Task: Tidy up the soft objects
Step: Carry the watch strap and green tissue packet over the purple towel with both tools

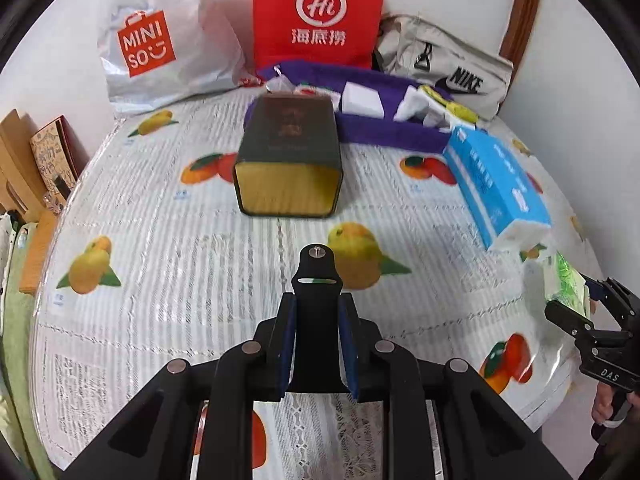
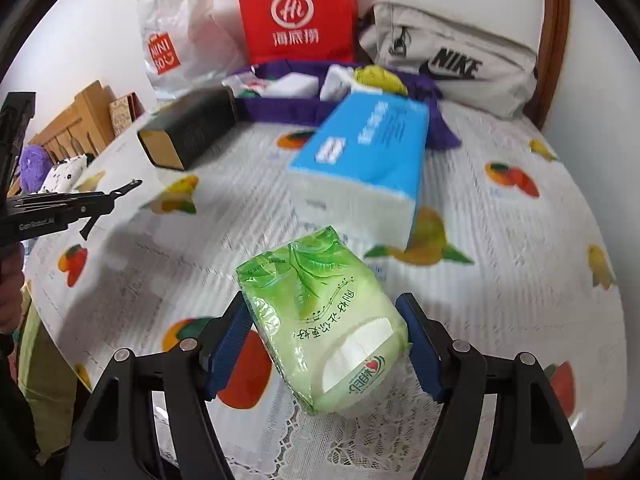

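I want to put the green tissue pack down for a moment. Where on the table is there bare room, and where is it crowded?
Bare cloth lies ahead of the left gripper, between it and the dark box, and leftward to the table edge. Another patch lies right of the blue tissue pack. It is crowded at the back, around the purple organizer and the bags.

Open tablecloth (image 1: 168,280) ahead of my left gripper (image 1: 316,354), clear up to the dark box (image 1: 290,156) lying mid-table. Right side's tighter: blue tissue pack (image 2: 368,160) sits just past the green pack (image 2: 324,332) I'm carrying. Behind both, purple tray (image 1: 392,128) & bags block the back edge.
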A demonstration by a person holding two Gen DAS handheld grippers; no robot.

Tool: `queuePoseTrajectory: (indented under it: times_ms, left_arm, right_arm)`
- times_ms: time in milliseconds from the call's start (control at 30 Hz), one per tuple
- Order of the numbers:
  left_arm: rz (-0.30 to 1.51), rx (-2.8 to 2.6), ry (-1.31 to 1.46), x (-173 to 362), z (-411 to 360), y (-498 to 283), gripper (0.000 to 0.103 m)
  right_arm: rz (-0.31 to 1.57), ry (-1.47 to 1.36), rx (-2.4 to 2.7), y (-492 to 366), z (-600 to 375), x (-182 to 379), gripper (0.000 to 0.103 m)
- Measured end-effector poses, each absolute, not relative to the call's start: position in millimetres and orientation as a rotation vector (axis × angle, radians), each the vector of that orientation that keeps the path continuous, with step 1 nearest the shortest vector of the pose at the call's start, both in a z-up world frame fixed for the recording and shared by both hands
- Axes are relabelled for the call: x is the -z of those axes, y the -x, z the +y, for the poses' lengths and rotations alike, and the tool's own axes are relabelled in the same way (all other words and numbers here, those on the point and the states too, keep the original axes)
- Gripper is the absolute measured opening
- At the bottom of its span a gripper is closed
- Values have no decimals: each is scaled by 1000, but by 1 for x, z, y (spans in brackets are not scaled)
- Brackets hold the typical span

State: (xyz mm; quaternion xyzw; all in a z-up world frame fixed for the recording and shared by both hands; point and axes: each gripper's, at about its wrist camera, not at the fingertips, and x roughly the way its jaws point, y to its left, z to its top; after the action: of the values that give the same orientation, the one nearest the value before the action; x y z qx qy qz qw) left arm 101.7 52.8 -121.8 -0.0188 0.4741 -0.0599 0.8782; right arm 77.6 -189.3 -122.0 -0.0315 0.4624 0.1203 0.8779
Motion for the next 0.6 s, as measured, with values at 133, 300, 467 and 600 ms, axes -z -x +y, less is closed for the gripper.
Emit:
queuePoseTrajectory:
  times_ms: [133, 300, 467, 600]
  left_arm:
    - [971, 135, 70, 106, 56, -108, 20]
    - [948, 129, 71, 86, 56, -120, 20]
    - [929, 126, 67, 69, 53, -137, 20]
    - [914, 123, 61, 57, 50, -152, 20]
  right_arm:
    - [923, 72, -253, -81, -190, 100, 72]
    - [888, 67, -248, -95, -192, 78, 72]
    - [867, 53, -249, -116, -194, 61, 72]
    - [862, 41, -244, -137, -198, 52, 72]
